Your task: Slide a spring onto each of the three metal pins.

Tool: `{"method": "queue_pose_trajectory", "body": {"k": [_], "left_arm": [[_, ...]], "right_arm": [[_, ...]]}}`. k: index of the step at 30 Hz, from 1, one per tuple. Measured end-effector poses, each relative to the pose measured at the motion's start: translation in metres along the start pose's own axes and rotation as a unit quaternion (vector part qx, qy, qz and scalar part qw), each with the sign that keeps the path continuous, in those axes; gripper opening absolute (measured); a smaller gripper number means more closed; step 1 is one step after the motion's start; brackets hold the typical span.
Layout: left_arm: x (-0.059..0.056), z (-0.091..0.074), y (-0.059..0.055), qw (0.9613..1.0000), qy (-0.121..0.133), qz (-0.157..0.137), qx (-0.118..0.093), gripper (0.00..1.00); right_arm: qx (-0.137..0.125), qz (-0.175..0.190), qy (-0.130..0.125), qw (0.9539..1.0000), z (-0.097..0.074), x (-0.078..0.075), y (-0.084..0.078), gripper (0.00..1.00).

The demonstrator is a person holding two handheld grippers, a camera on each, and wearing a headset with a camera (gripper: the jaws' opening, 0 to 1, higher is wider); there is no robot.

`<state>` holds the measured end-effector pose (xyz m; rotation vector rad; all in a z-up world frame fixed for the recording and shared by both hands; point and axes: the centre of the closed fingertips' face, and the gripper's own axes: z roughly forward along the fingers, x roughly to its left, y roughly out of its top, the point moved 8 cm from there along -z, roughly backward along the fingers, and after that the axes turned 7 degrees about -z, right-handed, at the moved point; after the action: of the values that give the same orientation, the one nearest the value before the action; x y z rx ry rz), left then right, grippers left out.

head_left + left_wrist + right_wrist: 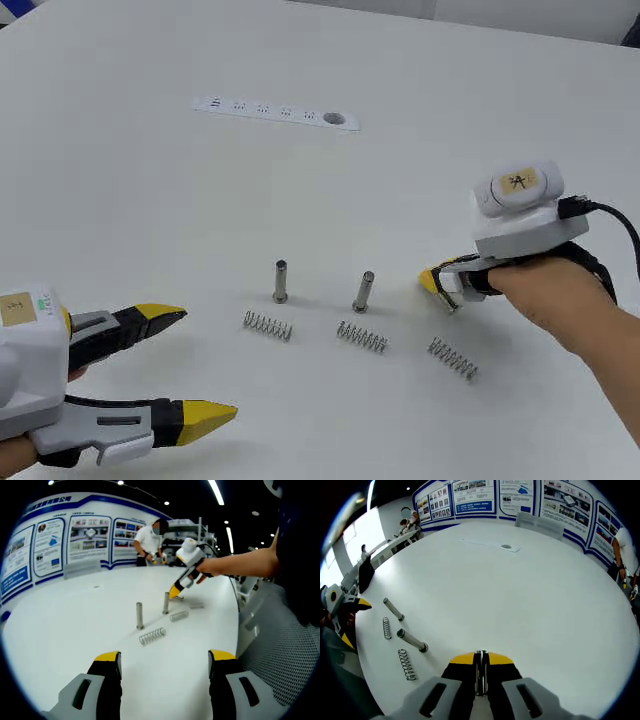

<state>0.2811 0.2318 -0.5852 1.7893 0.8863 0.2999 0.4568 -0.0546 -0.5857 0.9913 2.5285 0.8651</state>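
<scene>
Jaws of left gripper (210,362) gape wide, empty; right gripper (437,283) jaws clamp a metal pin (480,677), mostly hidden between them. Two pins (281,281) stand near three loose springs (362,337)

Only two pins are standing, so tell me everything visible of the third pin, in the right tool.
The third pin is a slim, shiny metal rod clamped between the yellow tips of the right tool, jaws shut on it. It lies along the jaws, its length mostly hidden. It sits low over the white table, right of the two standing pins; table contact cannot be told.
</scene>
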Motion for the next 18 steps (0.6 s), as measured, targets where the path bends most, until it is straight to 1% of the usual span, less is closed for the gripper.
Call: {"method": "queue_pose_trajectory", "body": {"k": [9, 13, 15, 18], "left_arm": [[0.0, -0.001, 0.002, 1.0, 0.0, 0.003, -0.001, 0.72], [-0.001, -0.001, 0.003, 1.0, -0.002, 0.004, -0.001, 0.72], [-0.001, -0.001, 0.003, 1.0, -0.002, 0.005, -0.001, 0.72], [-0.002, -0.001, 0.004, 1.0, -0.002, 0.006, -0.002, 0.72]], "right_arm": [[-0.018, -0.002, -0.009, 0.9998, -0.022, 0.004, -0.001, 0.08], [-0.026, 0.003, -0.011, 0.9996, -0.03, 0.006, -0.002, 0.08], [-0.029, 0.007, -0.01, 0.9995, -0.033, 0.007, -0.003, 0.08], [-0.031, 0.005, -0.013, 0.9994, -0.037, 0.009, -0.004, 0.08]]}}
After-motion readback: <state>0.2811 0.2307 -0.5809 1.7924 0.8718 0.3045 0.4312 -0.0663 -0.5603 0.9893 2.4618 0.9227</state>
